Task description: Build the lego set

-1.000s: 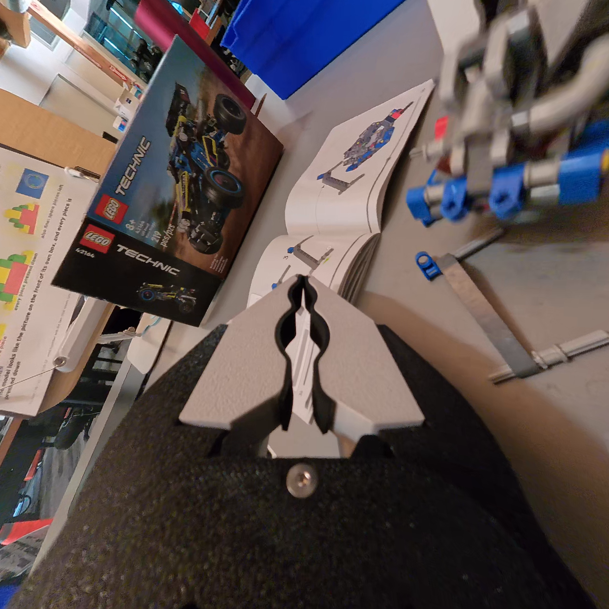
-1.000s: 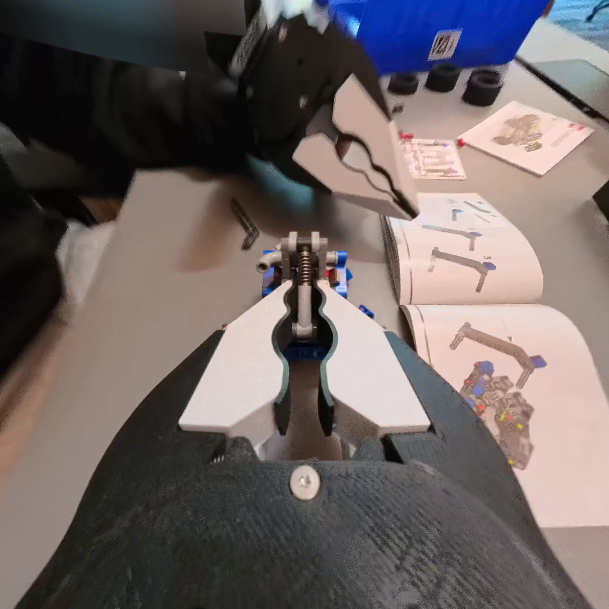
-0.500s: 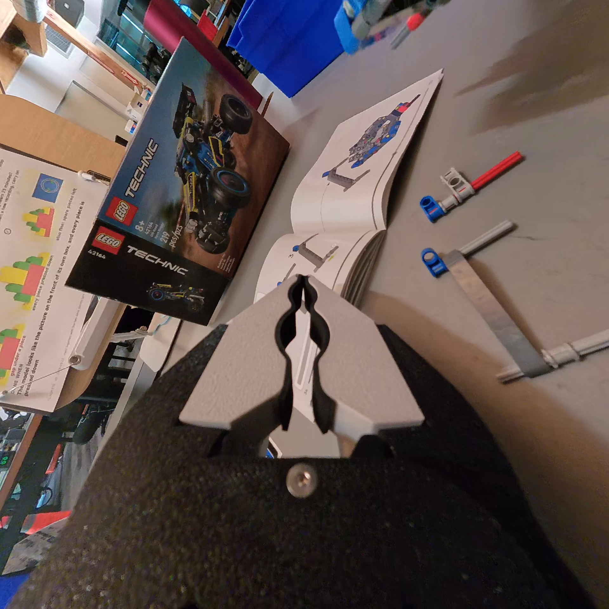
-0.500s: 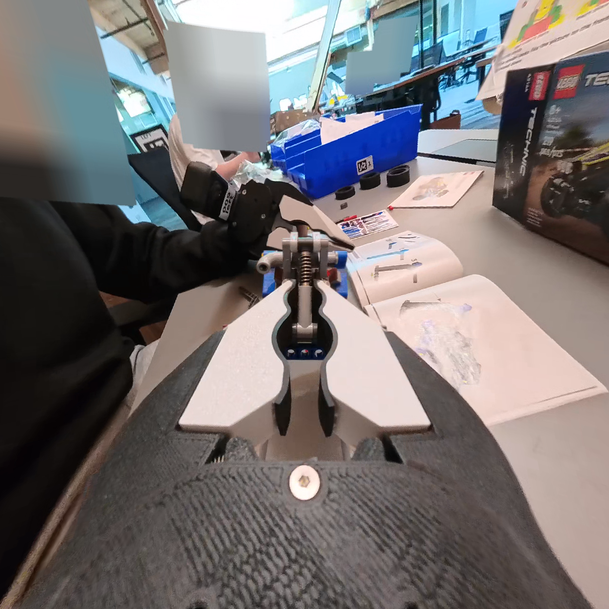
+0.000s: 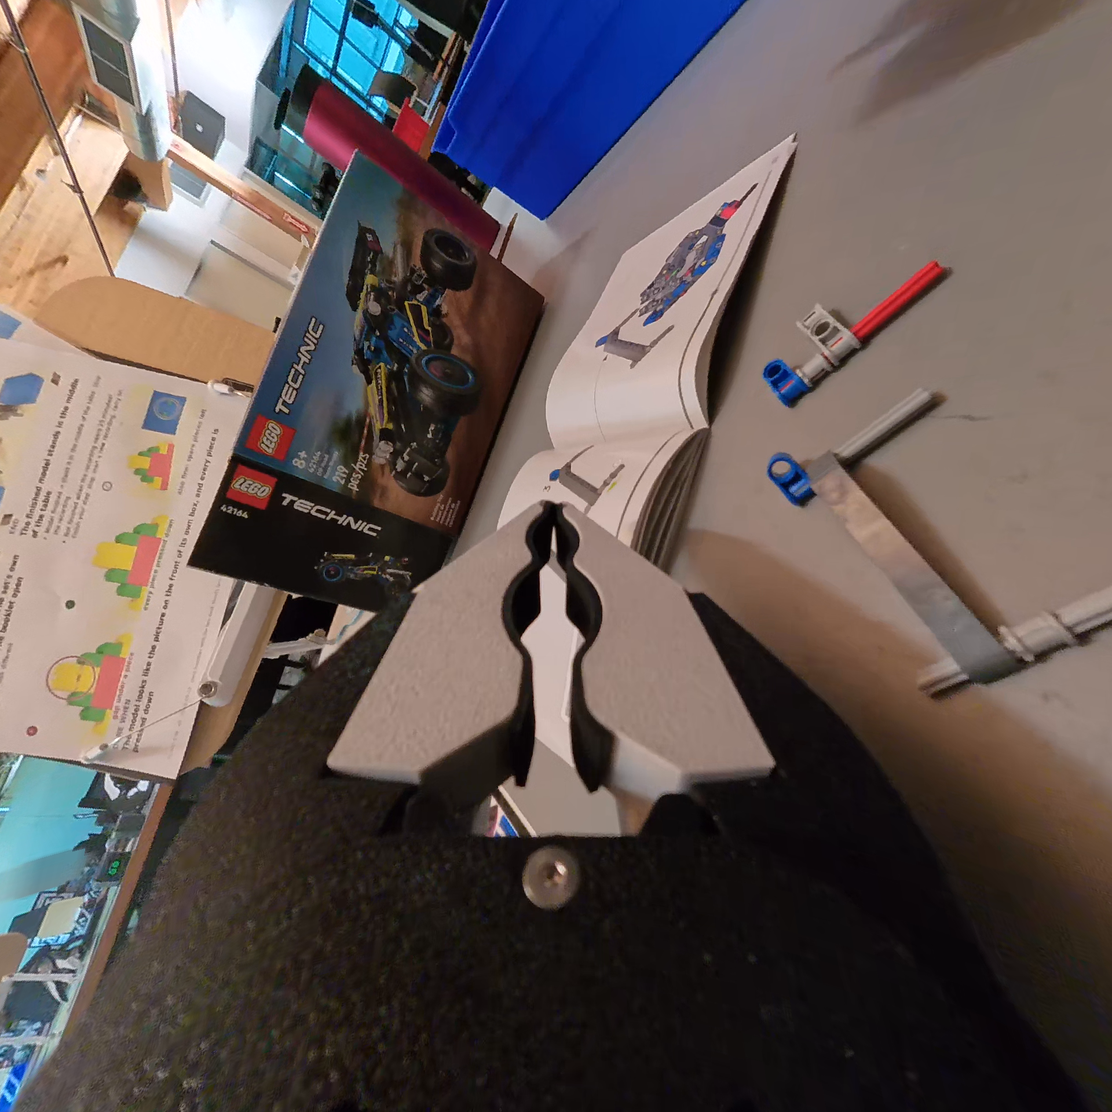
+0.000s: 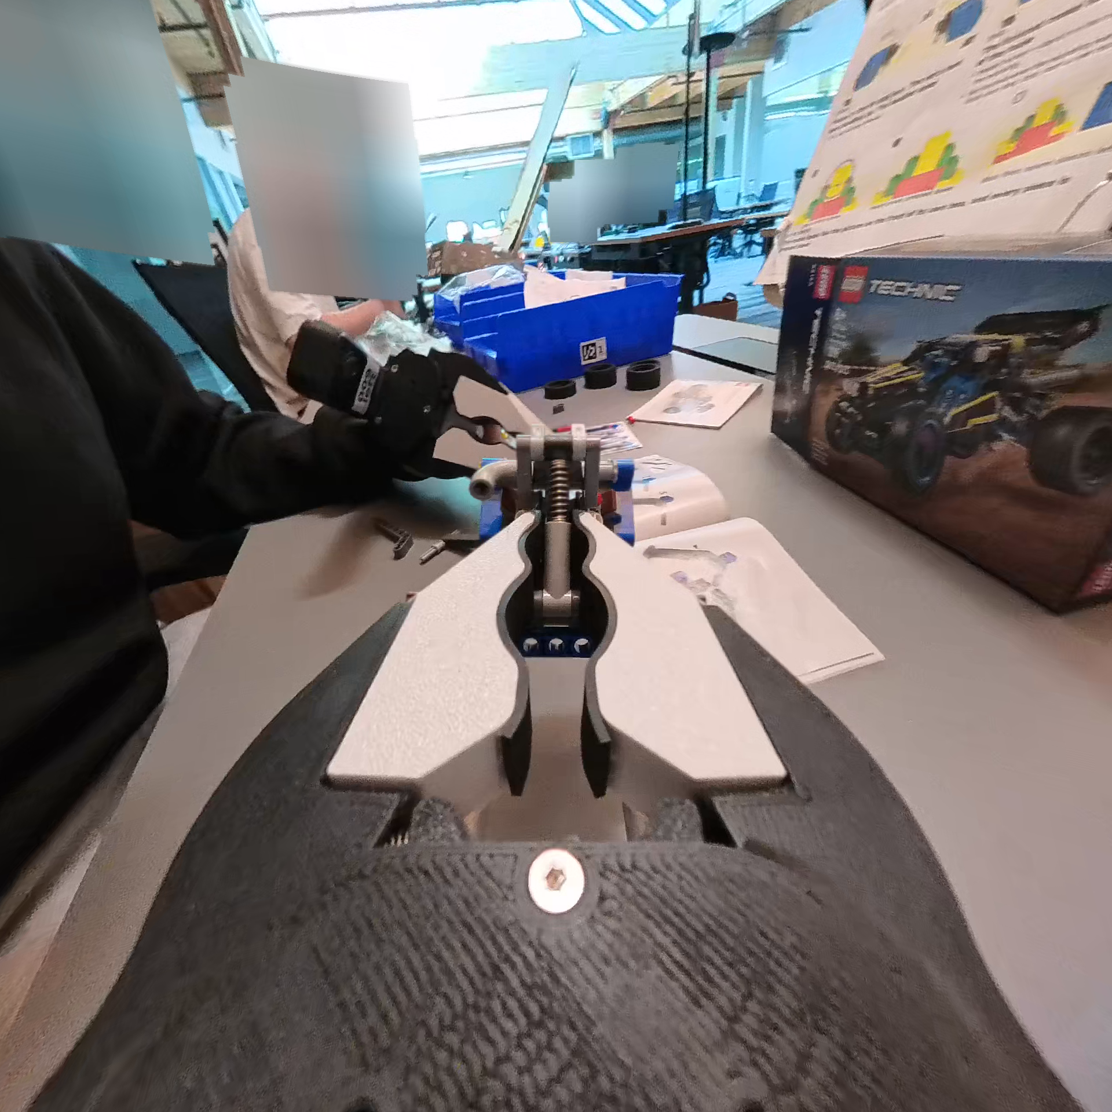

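right gripper (image 6: 556,520): grey fingers nearly together, clamped on the grey-and-blue lego assembly with a spring shock absorber (image 6: 556,481); the shock's grey shaft runs between the fingertips, blue beam end with three pin holes sits in the round gap behind them
lego assembly: held up off the grey table (image 6: 963,692), upright grey frame on top, grey elbow piece sticking out on its left, blue blocks on both sides
left gripper (image 5: 552,511): grey fingers with black pads, tips touching or almost, nothing between them; tilted above the table near the booklet's edge
left gripper, far view (image 6: 475,415): black body on a black-sleeved arm (image 6: 210,457), just behind and left of the assembly; fingers partly hidden there
open white instruction booklet (image 5: 656,337): flat on the table just past the left fingertips; also right of the assembly in the right wrist view
loose parts: red axle with grey connector and blue pin (image 5: 842,337); grey axles with blue connector crossed by a flat grey strip (image 5: 890,553); both on the table right of the booklet, apart from the gripper
lego set box with car picture (image 5: 373,385): standing left of the booklet
blue plastic bin (image 6: 565,325): far end of the table, three black tyres (image 6: 602,379) in front
printed sheet with coloured brick drawings (image 5: 90,541): hanging behind the box
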{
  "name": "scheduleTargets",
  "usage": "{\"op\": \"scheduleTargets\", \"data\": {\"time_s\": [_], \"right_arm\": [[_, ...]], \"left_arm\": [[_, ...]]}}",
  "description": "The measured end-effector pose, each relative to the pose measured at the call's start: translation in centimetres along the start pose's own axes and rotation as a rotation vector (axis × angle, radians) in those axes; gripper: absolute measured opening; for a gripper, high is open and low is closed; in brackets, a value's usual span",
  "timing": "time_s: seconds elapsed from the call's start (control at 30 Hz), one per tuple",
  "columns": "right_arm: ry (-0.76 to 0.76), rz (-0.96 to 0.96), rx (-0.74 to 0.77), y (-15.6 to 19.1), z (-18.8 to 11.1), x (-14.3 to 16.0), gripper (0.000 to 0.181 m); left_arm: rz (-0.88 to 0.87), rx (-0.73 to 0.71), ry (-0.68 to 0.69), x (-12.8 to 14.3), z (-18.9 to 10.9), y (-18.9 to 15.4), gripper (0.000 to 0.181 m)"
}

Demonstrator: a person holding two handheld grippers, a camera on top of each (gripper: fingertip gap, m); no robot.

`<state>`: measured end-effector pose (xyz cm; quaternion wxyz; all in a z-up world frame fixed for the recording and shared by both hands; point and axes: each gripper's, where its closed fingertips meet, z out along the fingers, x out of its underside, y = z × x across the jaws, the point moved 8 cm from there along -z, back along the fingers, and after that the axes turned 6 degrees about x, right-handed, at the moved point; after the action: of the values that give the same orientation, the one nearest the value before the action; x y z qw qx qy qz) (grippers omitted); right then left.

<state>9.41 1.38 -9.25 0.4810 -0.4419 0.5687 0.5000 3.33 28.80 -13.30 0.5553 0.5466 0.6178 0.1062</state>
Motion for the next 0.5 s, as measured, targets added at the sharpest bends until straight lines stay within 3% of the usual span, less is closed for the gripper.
{"op": "scheduleTargets", "data": {"time_s": [0.33,0.5], "right_arm": [[-0.055,0.1,0.19,-2.1,-2.1,-0.3,0.005],[-0.101,0.161,0.205,-2.5,-2.5,-0.3,0.005]], "left_arm": [[-0.05,0.026,-0.025,0.6,0.3,-0.1,0.0],[-0.053,0.023,-0.033,0.7,0.2,0.0,0.0]]}}
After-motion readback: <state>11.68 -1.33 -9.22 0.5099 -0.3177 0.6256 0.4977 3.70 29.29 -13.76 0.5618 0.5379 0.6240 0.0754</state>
